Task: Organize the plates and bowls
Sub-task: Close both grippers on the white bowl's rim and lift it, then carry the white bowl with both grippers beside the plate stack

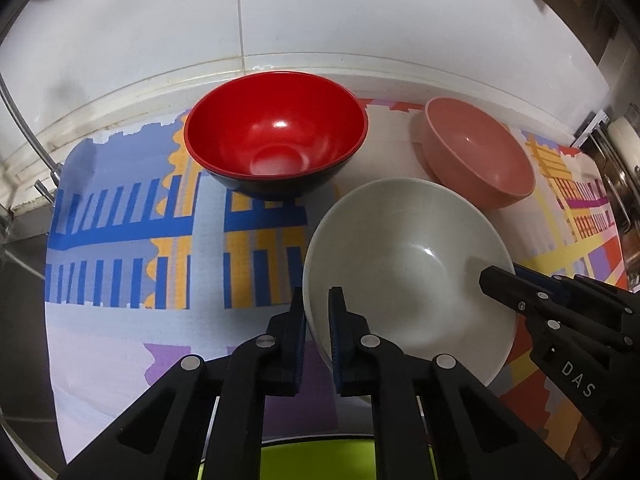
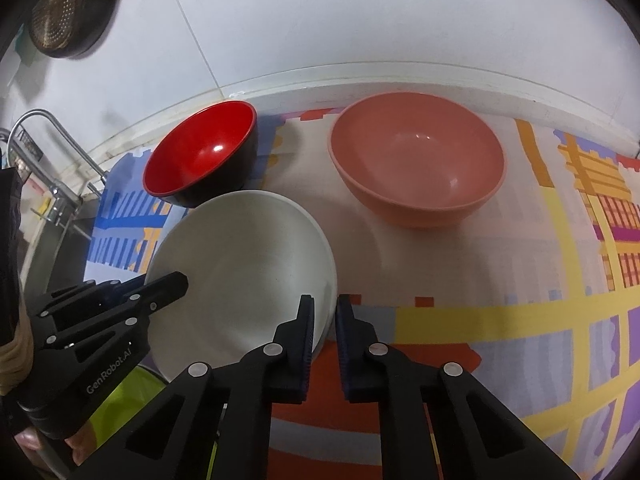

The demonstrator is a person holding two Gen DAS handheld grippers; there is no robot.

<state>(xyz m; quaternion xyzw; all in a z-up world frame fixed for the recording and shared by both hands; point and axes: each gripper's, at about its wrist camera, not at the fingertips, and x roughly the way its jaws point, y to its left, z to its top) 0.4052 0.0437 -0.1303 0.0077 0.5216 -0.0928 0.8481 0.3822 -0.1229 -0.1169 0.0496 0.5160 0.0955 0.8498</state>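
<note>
A white bowl (image 1: pixel 408 272) (image 2: pixel 244 248) sits nearest me over a colourful patterned mat (image 1: pixel 120 220) (image 2: pixel 520 320). My left gripper (image 1: pixel 318 300) is shut on its left rim, one finger inside and one outside. My right gripper (image 2: pixel 325 306) is shut on the opposite rim in the same way. Each gripper also shows in the other's view, the right gripper (image 1: pixel 492 276) and the left gripper (image 2: pixel 176 284). Behind stand a red bowl with a black outside (image 1: pixel 276 136) (image 2: pixel 196 156) and a pink bowl (image 1: pixel 480 156) (image 2: pixel 416 160), both upright and empty.
A white tiled wall and a raised ledge run behind the mat. A metal faucet (image 2: pixel 52 152) and a sink lie to the left, with a colander (image 2: pixel 68 4) hanging above. Metal ware (image 1: pixel 616 184) stands at the right edge. Something lime green (image 1: pixel 320 456) lies under the grippers.
</note>
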